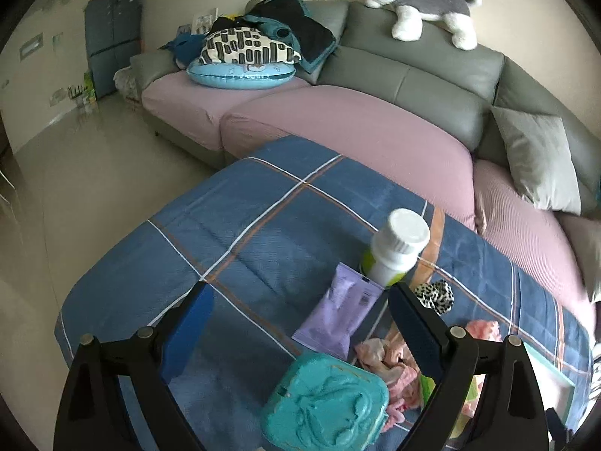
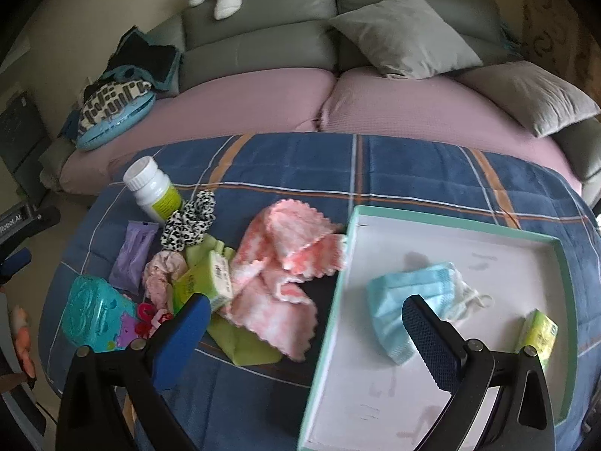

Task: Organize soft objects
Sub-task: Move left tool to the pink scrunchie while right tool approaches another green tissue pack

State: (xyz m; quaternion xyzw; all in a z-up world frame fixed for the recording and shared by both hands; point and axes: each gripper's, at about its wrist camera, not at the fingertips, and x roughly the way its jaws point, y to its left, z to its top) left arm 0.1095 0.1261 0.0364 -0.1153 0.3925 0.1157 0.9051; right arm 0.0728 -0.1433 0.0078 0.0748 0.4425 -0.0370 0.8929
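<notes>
Hidden/cut off: in the right wrist view the green pouch (image 2: 244, 345) lies mostly under the pink cloth (image 2: 278, 263); a small box (image 2: 219, 276) atop it is blurred, label unreadable. Red/pink bits beside the teal case (image 2: 94, 314) are too small to tell. Tray (image 2: 432, 221) runs off the bottom edge.

Right gripper (image 2: 308, 323): released, jaws wide, nothing between them, hovering over the tray's left rim. Blue face mask (image 2: 409, 300) lies inside the tray just past the right finger, w/ 1 yellow-green packet (image 2: 537, 334) near the tray's right wall. Pink cloth touches the tray's left rim, ahead of the left finger.

Left gripper (image 1: 300, 319): also released, empty, above the plaid blanket (image 1: 244, 225). Purple packet (image 1: 338, 312) and the teal case sit between its fingers; white bottle (image 1: 394, 251) and leopard scrunchie (image 1: 435, 295) just beyond the right finger.
</notes>
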